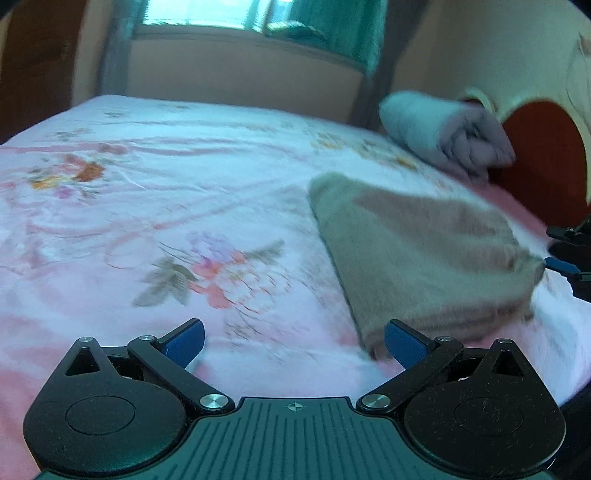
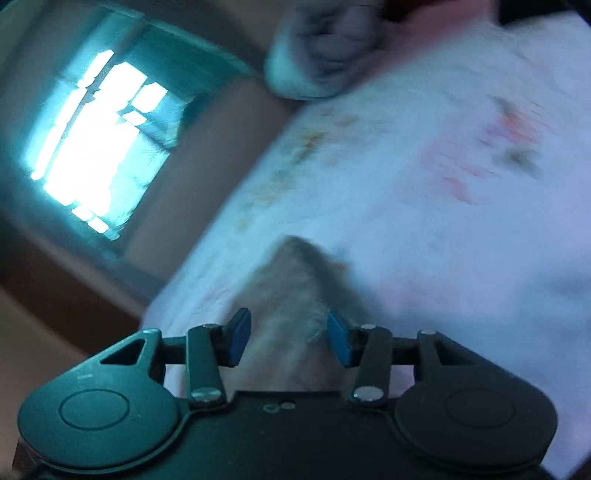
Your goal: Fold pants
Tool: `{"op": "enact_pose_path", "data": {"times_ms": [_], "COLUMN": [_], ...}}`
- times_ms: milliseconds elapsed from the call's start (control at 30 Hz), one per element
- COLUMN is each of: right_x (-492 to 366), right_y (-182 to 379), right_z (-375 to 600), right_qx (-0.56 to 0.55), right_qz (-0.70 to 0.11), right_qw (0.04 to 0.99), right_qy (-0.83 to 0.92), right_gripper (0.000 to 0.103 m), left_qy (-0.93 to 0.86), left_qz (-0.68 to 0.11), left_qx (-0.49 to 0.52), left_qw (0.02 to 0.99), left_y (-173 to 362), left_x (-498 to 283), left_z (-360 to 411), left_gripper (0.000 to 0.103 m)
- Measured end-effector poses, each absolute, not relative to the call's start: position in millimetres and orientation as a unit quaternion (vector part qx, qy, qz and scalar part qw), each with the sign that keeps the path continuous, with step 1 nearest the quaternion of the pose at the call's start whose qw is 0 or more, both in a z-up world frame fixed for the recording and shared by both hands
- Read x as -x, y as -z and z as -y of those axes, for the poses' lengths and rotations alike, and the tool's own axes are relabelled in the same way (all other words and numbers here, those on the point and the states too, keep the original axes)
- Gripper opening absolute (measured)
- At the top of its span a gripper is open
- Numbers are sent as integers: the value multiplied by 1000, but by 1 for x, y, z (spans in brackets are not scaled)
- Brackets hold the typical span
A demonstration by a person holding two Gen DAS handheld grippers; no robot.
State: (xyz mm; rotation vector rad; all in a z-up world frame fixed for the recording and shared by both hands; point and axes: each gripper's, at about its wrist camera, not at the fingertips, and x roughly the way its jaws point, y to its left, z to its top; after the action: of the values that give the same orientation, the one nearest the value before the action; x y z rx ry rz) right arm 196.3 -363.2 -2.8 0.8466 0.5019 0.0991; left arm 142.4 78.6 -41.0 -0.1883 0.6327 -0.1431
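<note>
The grey-tan pants [image 1: 417,251] lie folded in a thick stack on the right of the pink floral bed sheet [image 1: 147,206]. My left gripper [image 1: 294,343] is open just above the sheet, and its right fingertip [image 1: 404,347] sits beside the near corner of the stack. My right gripper [image 1: 569,258] shows at the right edge, against the stack's right corner. In the right wrist view a fold of the pants [image 2: 291,314] runs between the fingers of the right gripper [image 2: 289,339]. Its jaws stand apart at the cloth's sides and do not seem to squeeze it. Both views are blurred.
A rolled grey-white blanket [image 1: 443,133] lies at the far right of the bed, shown as the blanket [image 2: 317,55] in the right wrist view. A red-brown headboard [image 1: 543,158] stands behind it. A bright window [image 1: 221,14] is in the wall beyond the bed's far edge.
</note>
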Motion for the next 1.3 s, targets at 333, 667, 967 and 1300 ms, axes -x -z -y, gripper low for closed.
{"op": "enact_pose_path", "data": {"times_ms": [333,667,967,1300], "right_x": [-301,-331,-343,-293], "right_y": [-4,56,48,16], "right_z": [269,262,230,278], "right_qx": [-433,-457,-480,-466], "right_qz": [-290,-367,-317,-287], "right_qw": [838,806,806,827], "right_qy": [-163,-77,-141,-132], "right_gripper": [40,18,26,51], "left_qy": [-93,-232,-250,-242], "left_qz": [-277,-276,-298,-312], "left_qx": [139,198,197,188], "left_qw": [946,911,900,899], "left_y": [29,44,57,59], "left_x": [-139,-145,-151,-152], "left_z": [-153,-257,-282,-279], "left_gripper": [103,103,103,103]}}
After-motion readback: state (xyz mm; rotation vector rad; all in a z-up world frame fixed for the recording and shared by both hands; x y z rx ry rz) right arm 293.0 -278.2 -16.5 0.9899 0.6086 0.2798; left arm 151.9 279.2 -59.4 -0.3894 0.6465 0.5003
